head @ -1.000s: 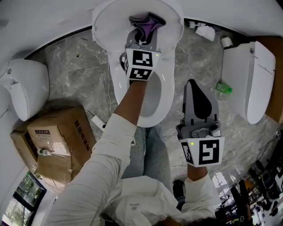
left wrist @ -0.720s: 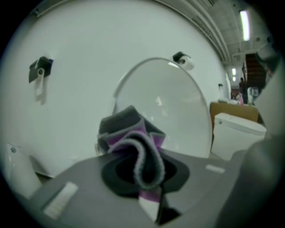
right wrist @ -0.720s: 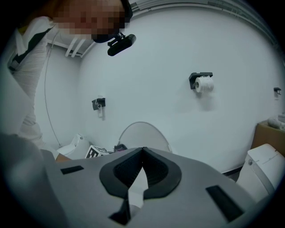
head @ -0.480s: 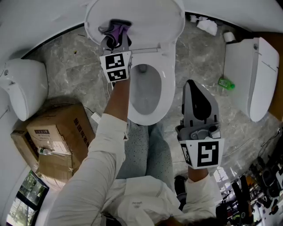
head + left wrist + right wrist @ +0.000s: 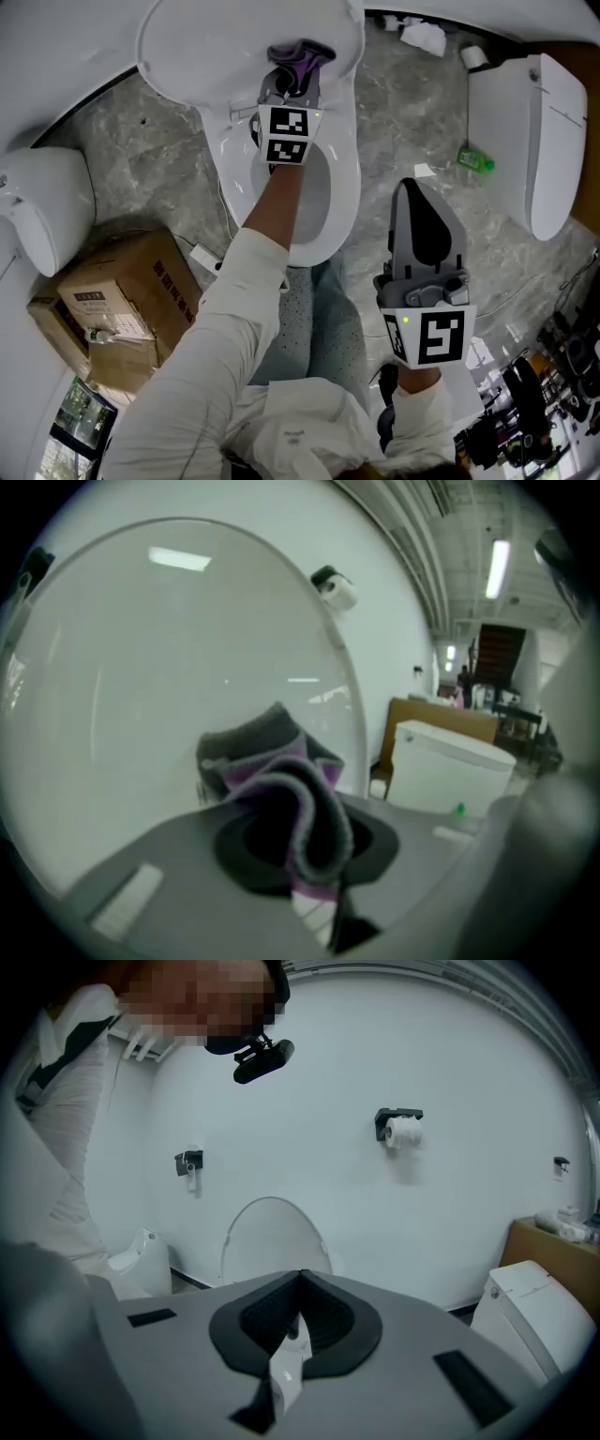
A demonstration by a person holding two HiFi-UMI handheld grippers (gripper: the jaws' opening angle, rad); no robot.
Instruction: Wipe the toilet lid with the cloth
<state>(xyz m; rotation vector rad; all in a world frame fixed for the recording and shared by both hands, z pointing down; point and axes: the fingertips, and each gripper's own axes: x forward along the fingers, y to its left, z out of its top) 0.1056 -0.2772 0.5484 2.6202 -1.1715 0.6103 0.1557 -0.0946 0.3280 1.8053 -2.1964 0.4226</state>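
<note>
Left gripper: clamped on crumpled grey-and-purple cloth, at the lower right of the raised white plastic toilet lid.
Right gripper: jaws together, empty, well right of lid.
Risk: cloth is bunched; a hard drag could pull it free, or bare gripper could scrape the lid.

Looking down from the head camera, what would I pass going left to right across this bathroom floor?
First a white toilet, cardboard box, toilet with raised lid, right gripper, green bottle, another white toilet.
</note>
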